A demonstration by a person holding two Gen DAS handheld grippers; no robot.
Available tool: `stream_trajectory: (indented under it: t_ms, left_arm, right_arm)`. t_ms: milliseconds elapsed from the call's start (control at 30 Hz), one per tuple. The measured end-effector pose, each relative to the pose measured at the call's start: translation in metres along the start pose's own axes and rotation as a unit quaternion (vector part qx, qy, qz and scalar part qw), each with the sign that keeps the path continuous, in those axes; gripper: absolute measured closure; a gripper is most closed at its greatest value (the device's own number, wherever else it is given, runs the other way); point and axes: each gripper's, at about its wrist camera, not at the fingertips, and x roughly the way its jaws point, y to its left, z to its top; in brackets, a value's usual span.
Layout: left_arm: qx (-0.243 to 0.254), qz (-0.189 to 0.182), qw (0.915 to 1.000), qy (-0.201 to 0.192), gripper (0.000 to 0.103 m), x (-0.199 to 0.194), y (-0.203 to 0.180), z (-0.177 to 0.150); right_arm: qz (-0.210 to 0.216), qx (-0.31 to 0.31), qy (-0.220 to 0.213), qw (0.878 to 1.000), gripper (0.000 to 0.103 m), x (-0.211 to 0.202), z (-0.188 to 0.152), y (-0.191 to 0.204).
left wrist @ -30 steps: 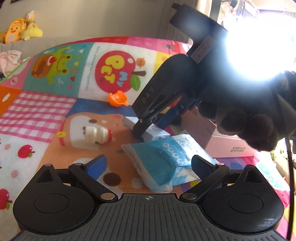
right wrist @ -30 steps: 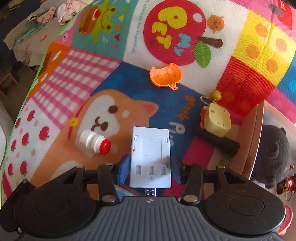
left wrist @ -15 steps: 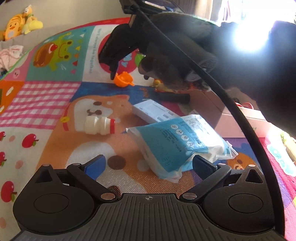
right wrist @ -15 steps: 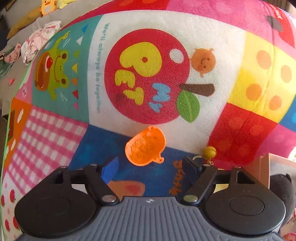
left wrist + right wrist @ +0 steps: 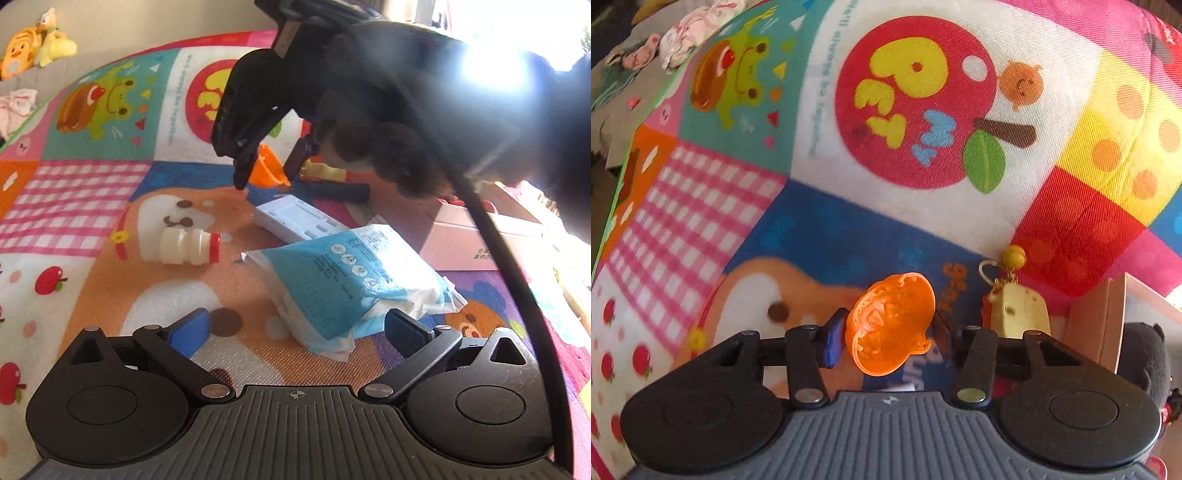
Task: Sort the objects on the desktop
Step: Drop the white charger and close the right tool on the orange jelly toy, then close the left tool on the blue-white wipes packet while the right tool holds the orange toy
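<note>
My right gripper is shut on a small orange plastic toy, tilted between the two pads. It also shows in the left wrist view with the orange toy between its fingers, just above the mat. My left gripper is open and empty, low over the mat in front of a blue and white tissue pack. A white flat box and a small white bottle with a red cap lie on the mat.
A yellow cheese keychain on a black bar lies right of the orange toy. A pink cardboard box with a dark plush toy stands at the right. The colourful patchwork mat covers the surface. Plush toys sit far left.
My right gripper left the white flat box, moved forward over the orange toy and shut on it. My left gripper has stayed open near the tissue pack.
</note>
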Motion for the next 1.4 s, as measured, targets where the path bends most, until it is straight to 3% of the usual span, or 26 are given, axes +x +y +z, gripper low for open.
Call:
stream_trajectory:
  t_ms: [233,433,633,800,900,1067,1133,1233,1400]
  left_arm:
    - [0.026,0.012,0.9994,0.017,0.0,0.001,-0.003,0.0]
    - [0.054,0.089,0.9943,0.021,0.0,-0.009,0.01,-0.003]
    - [0.063,0.169,0.9833,0.025,0.0,-0.012,0.034,0.001]
    - [0.085,0.196,0.9761,0.037,0.0,-0.017,0.038,0.006]
    - [0.112,0.197,0.9733,0.038,0.0,-0.025,0.034,-0.001]
    - [0.098,0.18,0.9778,0.042,0.0,-0.036,0.039,-0.01]
    - [0.099,0.179,0.978,0.042,0.0,-0.038,0.041,-0.011]
    - [0.098,0.181,0.9776,0.042,0.0,-0.038,0.046,-0.01]
    - [0.084,0.179,0.9792,0.043,0.0,-0.039,0.058,-0.009]
  right_arm:
    - [0.01,-0.04,0.042,0.998,0.054,-0.026,-0.04,0.018]
    - [0.036,-0.042,0.04,0.998,0.055,-0.035,-0.062,0.042]
    - [0.06,-0.007,0.033,0.998,0.055,-0.05,-0.071,0.029]
    - [0.08,-0.012,0.057,0.995,0.053,-0.045,-0.079,0.024]
    - [0.102,-0.01,0.069,0.992,0.053,-0.038,-0.077,0.028]
    - [0.079,-0.036,0.07,0.994,0.054,-0.023,-0.073,0.05]
    - [0.097,-0.041,0.075,0.992,0.063,-0.022,-0.068,0.057]
    - [0.09,-0.063,0.071,0.991,0.068,-0.021,-0.061,0.071]
    - [0.081,-0.084,0.058,0.991,0.072,-0.017,-0.048,0.083]
